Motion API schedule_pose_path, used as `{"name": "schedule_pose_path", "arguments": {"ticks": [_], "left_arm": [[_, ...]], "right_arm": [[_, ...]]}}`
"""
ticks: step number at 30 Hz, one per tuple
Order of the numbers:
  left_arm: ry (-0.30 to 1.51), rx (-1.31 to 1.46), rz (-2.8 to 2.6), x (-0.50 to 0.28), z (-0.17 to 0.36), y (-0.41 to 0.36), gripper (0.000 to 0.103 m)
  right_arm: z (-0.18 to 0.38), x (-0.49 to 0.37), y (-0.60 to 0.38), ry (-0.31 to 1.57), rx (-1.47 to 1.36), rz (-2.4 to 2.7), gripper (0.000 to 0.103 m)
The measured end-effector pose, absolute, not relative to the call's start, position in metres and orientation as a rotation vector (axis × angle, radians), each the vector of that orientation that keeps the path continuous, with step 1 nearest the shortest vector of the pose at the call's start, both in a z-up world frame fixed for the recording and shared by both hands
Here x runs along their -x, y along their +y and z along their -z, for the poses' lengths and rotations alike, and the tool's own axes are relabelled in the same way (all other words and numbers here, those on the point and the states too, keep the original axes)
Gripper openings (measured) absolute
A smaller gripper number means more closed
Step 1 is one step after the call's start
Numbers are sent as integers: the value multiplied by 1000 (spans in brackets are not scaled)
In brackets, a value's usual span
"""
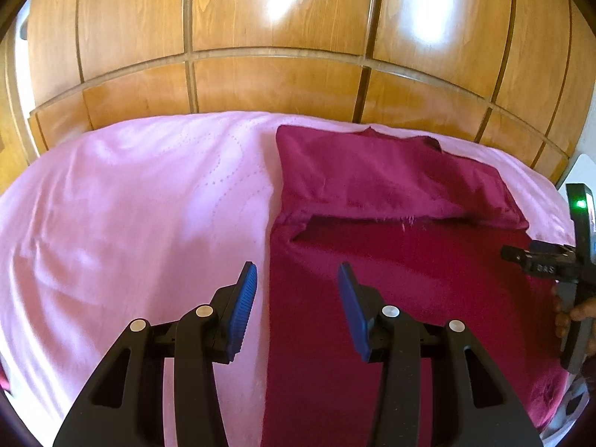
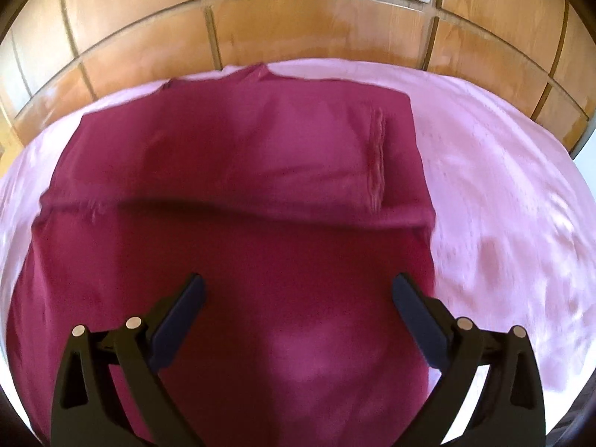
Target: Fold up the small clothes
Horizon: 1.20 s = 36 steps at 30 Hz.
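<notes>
A dark red garment (image 1: 391,268) lies flat on the pink bedsheet (image 1: 130,205), its far part folded over so a folded edge crosses it. It also fills the middle of the right wrist view (image 2: 238,223), with a sleeve hem on the fold. My left gripper (image 1: 297,279) is open and empty, above the garment's left edge. My right gripper (image 2: 298,294) is open wide and empty, above the garment's near half. The right gripper's body shows at the right edge of the left wrist view (image 1: 573,260).
A wooden panelled wardrobe (image 1: 279,37) stands right behind the bed. Bare pink sheet (image 2: 503,186) stretches to the right of the garment, and also to its left. The bed's edge curves round at both sides.
</notes>
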<state>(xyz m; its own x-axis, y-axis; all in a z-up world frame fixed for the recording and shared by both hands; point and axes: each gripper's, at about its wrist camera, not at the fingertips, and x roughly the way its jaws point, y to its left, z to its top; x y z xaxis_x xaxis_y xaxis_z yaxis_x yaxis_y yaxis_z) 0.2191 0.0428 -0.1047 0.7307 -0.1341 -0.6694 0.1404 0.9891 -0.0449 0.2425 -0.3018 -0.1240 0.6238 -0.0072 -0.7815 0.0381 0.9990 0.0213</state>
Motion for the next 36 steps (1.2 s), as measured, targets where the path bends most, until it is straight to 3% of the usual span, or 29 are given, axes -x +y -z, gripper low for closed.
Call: {"name": "schedule_pose_path", "arguments": {"ticks": [21,23,29,31,32,33,34,36], "left_arm": [[919,15,358,-149,152,81,44],[947,26,414,-139,154,83,44],[1013,28,519,-109,163,80,44],[1030,29,539,-104,166,75,34],[1034,18,542,-104,167,73,21],[1031,2,539,-104,167,70,12],[1028,0,543,-105,166,69,11],[1024,50,572,-110,160,74,8]], "right_arm": [[127,-129,-335,937,-124,-45,97],[132,-112,-341,975,-170,-91,80],[141,-70,-334,1053,-214,-186,53],[148,-63,-324,1080,-215,-214,44],[151,-62,-320,1094,-197,-217,32],[153,-63,-318,1099,-190,-216,28],[152,-64,-318,1102,-210,-224,20],[141,-67,-319,1079,-262,-262,17]]}}
